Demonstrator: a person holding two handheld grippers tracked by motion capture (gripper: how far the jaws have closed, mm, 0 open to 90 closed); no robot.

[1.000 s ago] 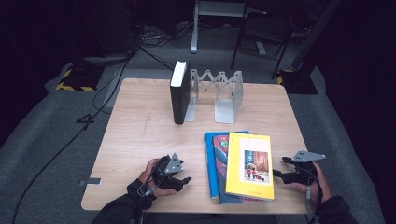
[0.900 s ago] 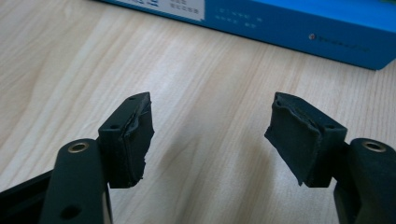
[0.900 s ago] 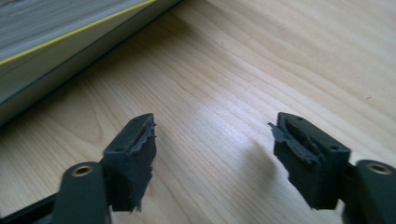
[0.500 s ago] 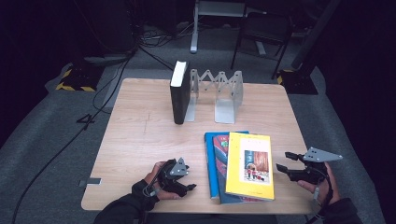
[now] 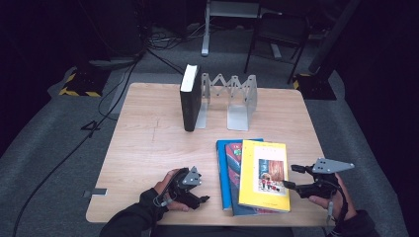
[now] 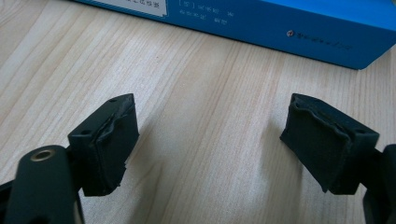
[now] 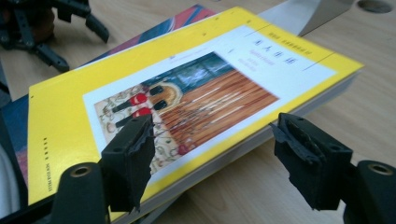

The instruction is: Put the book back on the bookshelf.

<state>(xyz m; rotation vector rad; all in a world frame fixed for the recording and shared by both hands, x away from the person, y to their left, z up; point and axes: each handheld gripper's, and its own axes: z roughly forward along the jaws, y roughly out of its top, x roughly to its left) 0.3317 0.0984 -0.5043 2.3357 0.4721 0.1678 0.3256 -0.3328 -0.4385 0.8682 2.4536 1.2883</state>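
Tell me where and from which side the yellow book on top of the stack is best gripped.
Probably its long right edge, from the right. The yellow book lies flat on the stack, and in the right gripper view that edge overhangs above the table, leaving room beneath for a jaw. The right gripper already faces it, open.

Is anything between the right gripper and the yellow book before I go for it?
Nothing visible. The right gripper hangs open just off the right edge of the yellow book, which lies on top of the stack with no cover over it. From the right gripper view, only bare table lies beside that edge.
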